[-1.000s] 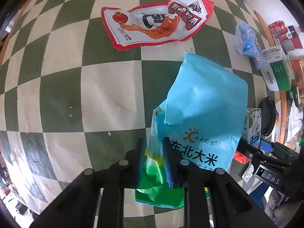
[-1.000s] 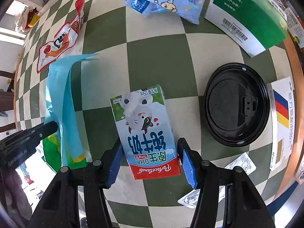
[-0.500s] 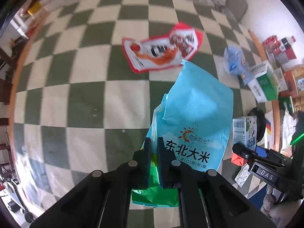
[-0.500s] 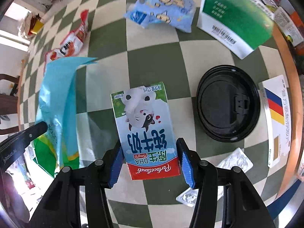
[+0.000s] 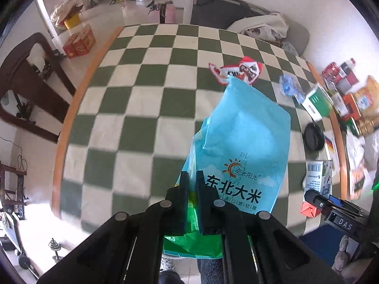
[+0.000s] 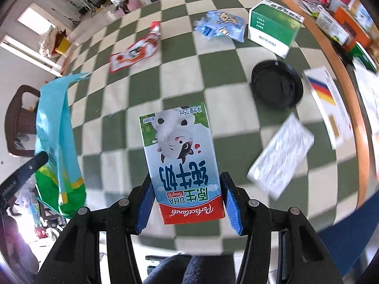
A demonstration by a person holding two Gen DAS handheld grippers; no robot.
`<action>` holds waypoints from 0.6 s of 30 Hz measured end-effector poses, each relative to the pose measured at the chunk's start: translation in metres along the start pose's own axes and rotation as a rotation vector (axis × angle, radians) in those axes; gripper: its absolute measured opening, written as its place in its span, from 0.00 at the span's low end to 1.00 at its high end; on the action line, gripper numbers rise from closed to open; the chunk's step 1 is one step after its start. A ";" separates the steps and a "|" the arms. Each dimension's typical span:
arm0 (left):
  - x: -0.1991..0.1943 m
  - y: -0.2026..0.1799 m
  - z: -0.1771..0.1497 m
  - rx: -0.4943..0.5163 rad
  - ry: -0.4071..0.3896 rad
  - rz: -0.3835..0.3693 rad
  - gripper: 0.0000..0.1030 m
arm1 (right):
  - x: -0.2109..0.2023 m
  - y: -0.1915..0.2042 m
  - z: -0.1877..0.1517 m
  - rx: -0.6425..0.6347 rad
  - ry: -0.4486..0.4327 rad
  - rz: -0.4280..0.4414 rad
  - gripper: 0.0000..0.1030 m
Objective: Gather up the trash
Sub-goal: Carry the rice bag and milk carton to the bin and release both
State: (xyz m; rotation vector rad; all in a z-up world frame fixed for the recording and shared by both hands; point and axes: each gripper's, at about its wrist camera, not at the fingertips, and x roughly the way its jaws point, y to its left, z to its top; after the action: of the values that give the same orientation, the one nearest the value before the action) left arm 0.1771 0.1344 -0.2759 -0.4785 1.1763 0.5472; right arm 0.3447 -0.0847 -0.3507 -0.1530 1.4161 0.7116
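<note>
Left gripper [image 5: 192, 177]: jaws clenched on the blue rice bag [image 5: 246, 142], centre-right of frame. Right gripper [image 6: 187, 189]: jaws grasping the milk carton [image 6: 181, 161], centre frame, above the checkered counter [image 6: 213, 75].

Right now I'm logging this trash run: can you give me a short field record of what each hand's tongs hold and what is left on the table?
left tongs: shut on blue rice bag
right tongs: shut on milk carton
carried items: both appear lifted off the checkered table
left on table: red snack wrapper, blue wrapper, green box, black lid, blister pack
</note>
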 end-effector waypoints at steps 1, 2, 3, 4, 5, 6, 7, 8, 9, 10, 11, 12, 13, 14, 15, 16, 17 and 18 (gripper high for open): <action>-0.005 0.006 -0.012 0.000 -0.001 -0.002 0.03 | -0.004 0.008 -0.014 0.002 -0.011 0.004 0.54; -0.011 0.014 -0.027 -0.001 -0.002 -0.005 0.03 | -0.012 0.014 -0.035 0.005 -0.028 0.007 0.54; -0.017 0.022 -0.043 -0.002 -0.001 -0.013 0.03 | -0.017 0.019 -0.052 0.010 -0.038 0.009 0.54; -0.022 0.030 -0.057 -0.004 0.004 -0.018 0.03 | -0.021 0.024 -0.069 0.017 -0.044 0.010 0.54; -0.027 0.037 -0.072 -0.005 0.011 -0.025 0.03 | -0.023 0.029 -0.084 0.023 -0.048 0.010 0.53; -0.031 0.045 -0.089 -0.006 0.019 -0.035 0.03 | -0.025 0.034 -0.101 0.033 -0.049 0.010 0.53; -0.034 0.051 -0.102 -0.004 0.027 -0.040 0.03 | -0.028 0.038 -0.125 0.047 -0.046 0.013 0.53; -0.036 0.058 -0.116 -0.001 0.038 -0.046 0.03 | -0.029 0.042 -0.146 0.059 -0.039 0.019 0.53; -0.037 0.065 -0.130 0.000 0.052 -0.049 0.03 | -0.030 0.043 -0.165 0.067 -0.031 0.021 0.53; -0.037 0.073 -0.145 -0.005 0.068 -0.054 0.03 | -0.029 0.045 -0.181 0.072 -0.022 0.022 0.53; -0.037 0.079 -0.157 -0.009 0.083 -0.060 0.03 | -0.027 0.048 -0.207 0.083 -0.003 0.026 0.53; -0.036 0.086 -0.171 -0.014 0.101 -0.063 0.03 | -0.025 0.049 -0.225 0.091 0.014 0.029 0.53; -0.034 0.091 -0.184 -0.018 0.116 -0.062 0.03 | -0.020 0.050 -0.244 0.098 0.036 0.030 0.53; -0.031 0.096 -0.196 -0.022 0.135 -0.064 0.03 | -0.015 0.050 -0.262 0.105 0.058 0.029 0.53; -0.024 0.102 -0.209 -0.029 0.160 -0.065 0.03 | -0.010 0.050 -0.274 0.108 0.074 0.029 0.53; -0.018 0.107 -0.219 -0.039 0.181 -0.064 0.03 | -0.004 0.050 -0.289 0.114 0.094 0.028 0.53; -0.008 0.111 -0.230 -0.050 0.205 -0.066 0.03 | 0.007 0.049 -0.306 0.122 0.120 0.026 0.53; 0.004 0.116 -0.242 -0.062 0.232 -0.062 0.03 | 0.015 0.047 -0.317 0.129 0.139 0.027 0.53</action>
State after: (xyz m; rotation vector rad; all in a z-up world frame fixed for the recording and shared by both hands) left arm -0.0697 0.0764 -0.3632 -0.6424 1.3638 0.4840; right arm 0.0510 -0.2013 -0.4084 -0.0837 1.5947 0.6391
